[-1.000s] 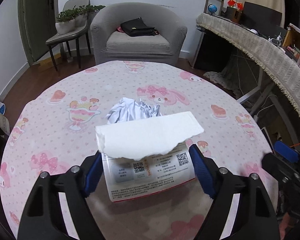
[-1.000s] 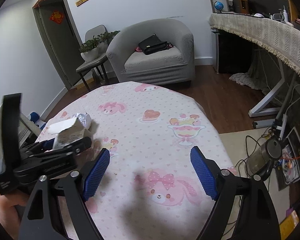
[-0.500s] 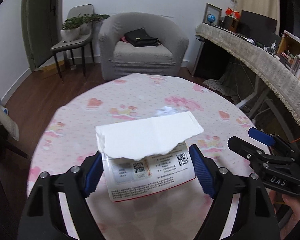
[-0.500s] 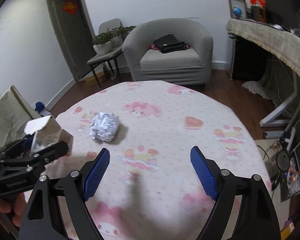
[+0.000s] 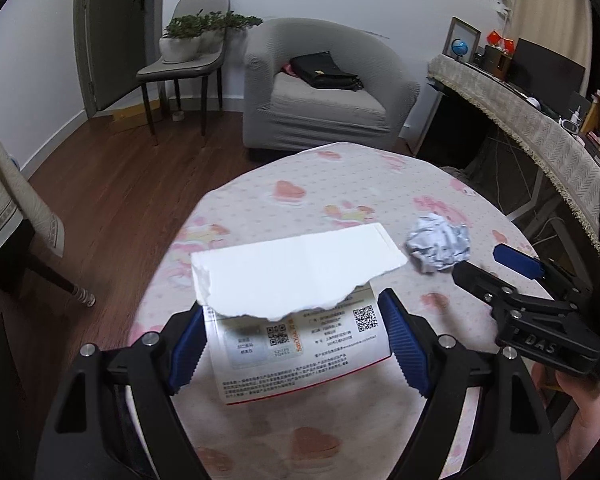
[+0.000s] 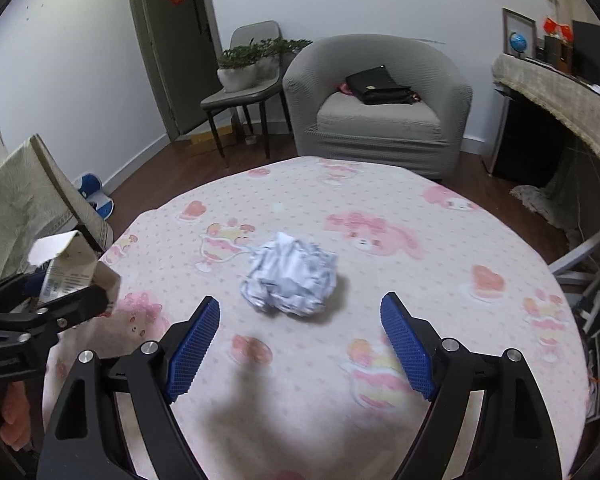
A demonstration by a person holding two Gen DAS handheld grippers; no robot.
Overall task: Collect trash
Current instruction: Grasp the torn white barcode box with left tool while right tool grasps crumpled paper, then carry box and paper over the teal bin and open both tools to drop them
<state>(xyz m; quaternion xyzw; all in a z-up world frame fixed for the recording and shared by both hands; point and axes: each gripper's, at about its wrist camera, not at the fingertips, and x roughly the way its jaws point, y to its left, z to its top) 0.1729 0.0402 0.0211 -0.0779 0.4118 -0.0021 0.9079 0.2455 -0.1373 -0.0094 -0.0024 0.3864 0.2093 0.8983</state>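
My left gripper [image 5: 296, 344] is shut on a torn white paper box [image 5: 300, 312] with QR codes and a red edge, held above the left side of the pink patterned table [image 5: 284, 432]. The box [image 6: 68, 268] and left gripper [image 6: 40, 312] also show at the left of the right wrist view. A crumpled white paper ball [image 6: 290, 276] lies on the table just ahead of my right gripper [image 6: 300, 340], which is open and empty. The ball [image 5: 440, 246] also shows to the right of the box.
A grey armchair [image 6: 380, 112] with a black bag stands beyond the table. A chair with potted plants [image 6: 244, 80] stands by the door. A covered desk [image 6: 560, 92] runs along the right. A cloth-covered chair [image 6: 24, 196] is at the left table edge.
My left gripper has carried the box back and left off the ball, toward the table's left edge. My right gripper has swung left and now faces the paper ball closely.
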